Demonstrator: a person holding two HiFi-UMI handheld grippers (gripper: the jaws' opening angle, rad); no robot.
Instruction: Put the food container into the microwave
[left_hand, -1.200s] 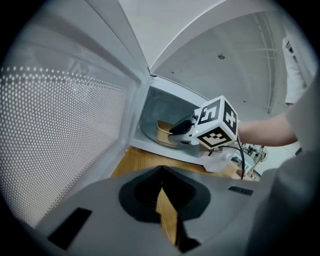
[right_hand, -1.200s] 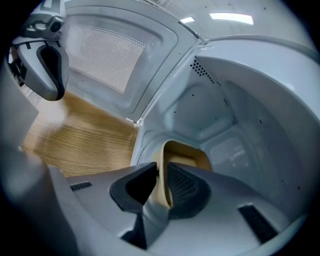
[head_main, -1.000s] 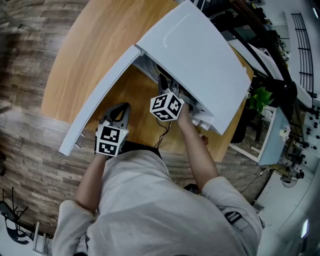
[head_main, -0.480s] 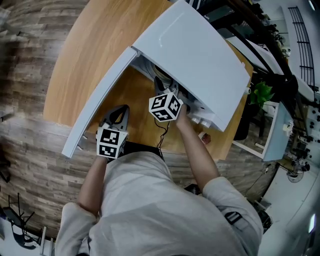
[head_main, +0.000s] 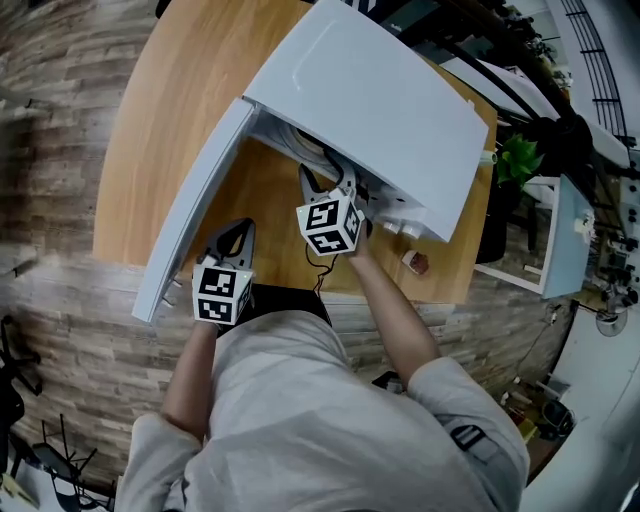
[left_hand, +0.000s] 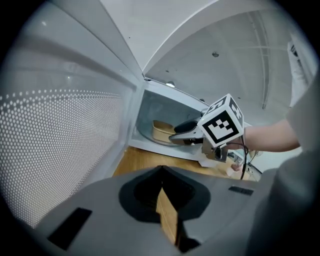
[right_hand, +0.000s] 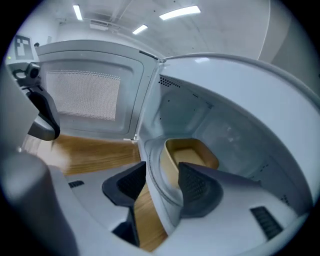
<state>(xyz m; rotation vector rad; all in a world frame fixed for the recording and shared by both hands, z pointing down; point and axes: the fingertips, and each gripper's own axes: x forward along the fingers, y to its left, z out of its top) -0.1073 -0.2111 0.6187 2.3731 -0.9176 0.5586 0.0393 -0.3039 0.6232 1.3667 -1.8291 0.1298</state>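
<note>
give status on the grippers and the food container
Right gripper open at the microwave mouth; left gripper shut, empty. Food container sits inside. Door wide open, nothing blocking.

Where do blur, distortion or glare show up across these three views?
Head view: fisheye bows the microwave and table edge; floor blurred at left. Left gripper view: black round vignette, door mesh curved. Right gripper view: ceiling lights bright; food container sharp.
</note>
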